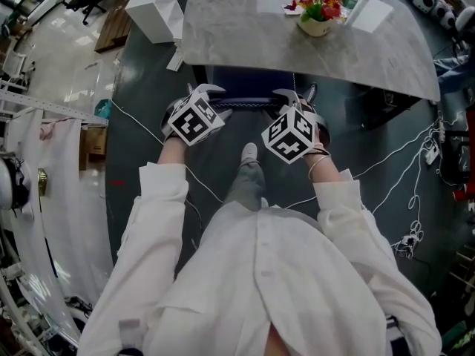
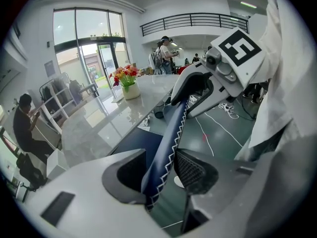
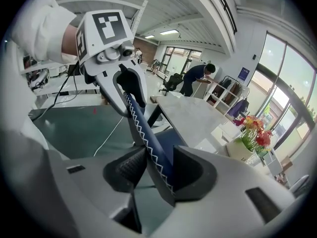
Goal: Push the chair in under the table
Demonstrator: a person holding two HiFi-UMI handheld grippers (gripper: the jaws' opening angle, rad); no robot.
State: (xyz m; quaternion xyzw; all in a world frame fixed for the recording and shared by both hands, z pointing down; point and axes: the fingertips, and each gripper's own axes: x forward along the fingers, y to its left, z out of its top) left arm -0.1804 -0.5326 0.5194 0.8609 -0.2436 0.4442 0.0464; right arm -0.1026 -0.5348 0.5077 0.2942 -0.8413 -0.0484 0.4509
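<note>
The chair has a dark blue backrest (image 1: pixel 249 104) with white zigzag stitching, and its seat (image 1: pixel 252 80) lies mostly beneath the grey marble table (image 1: pixel 245 28). My left gripper (image 1: pixel 210 95) clasps the left end of the backrest's top edge. My right gripper (image 1: pixel 292 99) clasps the right end. In the left gripper view the backrest (image 2: pixel 171 133) runs between the jaws of my left gripper (image 2: pixel 161 175) and touches both pads. In the right gripper view the backrest (image 3: pixel 143 128) is pinched the same way in my right gripper (image 3: pixel 158 170).
A pot of red and yellow flowers (image 1: pixel 318 10) and white boxes stand on the table. A white box (image 1: pixel 156 10) sits on the floor at the table's left corner. White cables (image 1: pixel 401 162) trail over the dark floor on the right. My shoe (image 1: pixel 249 153) is just behind the chair.
</note>
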